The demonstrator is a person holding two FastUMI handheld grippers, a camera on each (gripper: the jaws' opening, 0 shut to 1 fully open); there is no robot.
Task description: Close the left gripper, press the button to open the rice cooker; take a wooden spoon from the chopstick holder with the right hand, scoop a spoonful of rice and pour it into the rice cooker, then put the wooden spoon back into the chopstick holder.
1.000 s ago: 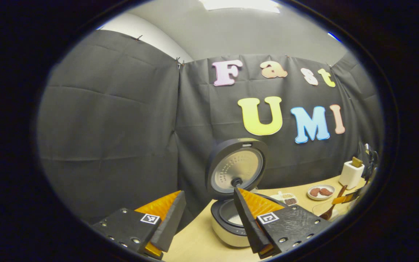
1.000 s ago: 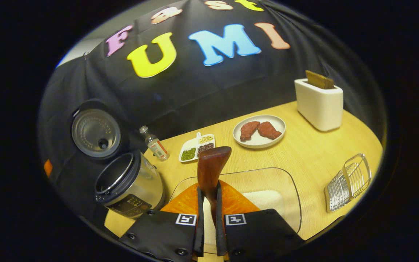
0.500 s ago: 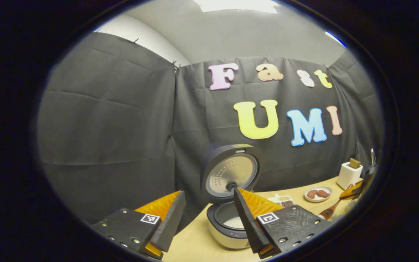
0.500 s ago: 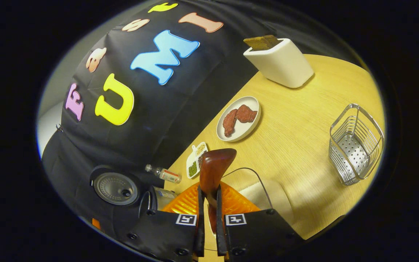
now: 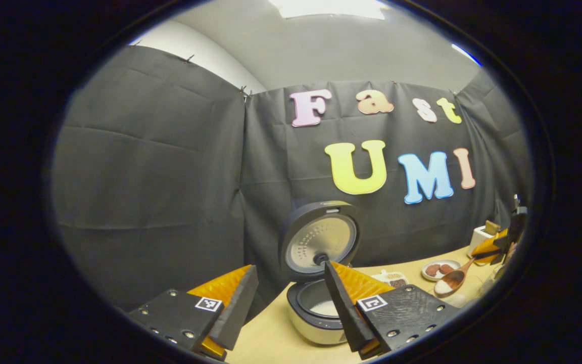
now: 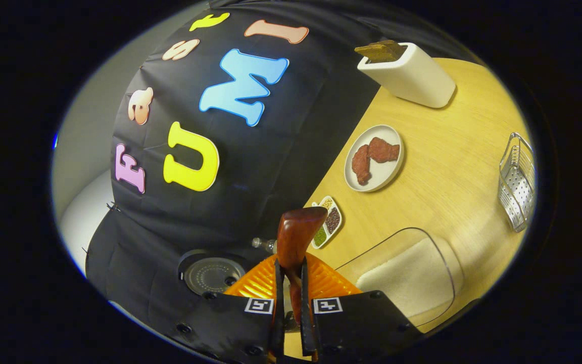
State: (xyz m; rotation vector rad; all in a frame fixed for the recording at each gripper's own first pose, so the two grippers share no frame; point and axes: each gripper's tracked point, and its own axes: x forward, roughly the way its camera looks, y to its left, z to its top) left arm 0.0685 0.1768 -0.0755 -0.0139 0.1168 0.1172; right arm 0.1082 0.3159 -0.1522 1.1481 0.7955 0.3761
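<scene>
One spoonful of rice is riding in the wooden spoon [image 5: 451, 283], and we are seeing it in the left gripper view, out at the far right, bowl heaped white and hanging above the bench [image 5: 271, 338]. The right claw [image 6: 289, 323] is pinching the spoon's handle, both fingers pressed against it from either side, with the handle end poking up between them. The left claw [image 5: 285, 298] is waiting with its fingers spread and nothing between them, hovering near the rice cooker [image 5: 316, 316].

That cooker is standing with its lid [image 5: 320, 240] swung up, and we are glimpsing a little white down in the pot. So we are judging the button step finished and the scoop made; the carry to the cooker is the step in hand.

In the right gripper view the glass dish of rice [image 6: 408, 275] is sitting on the bench just right of the claw, the cooker's raised lid is showing low on the left, and the wire holder [image 6: 517, 182] is standing at the far right edge.

Next, we are thinking, the spoon needs to travel leftward, kept level so no grains slide off, until the bowl is hanging over the open pot, then roll to tip. After that comes the return to the holder.
</scene>
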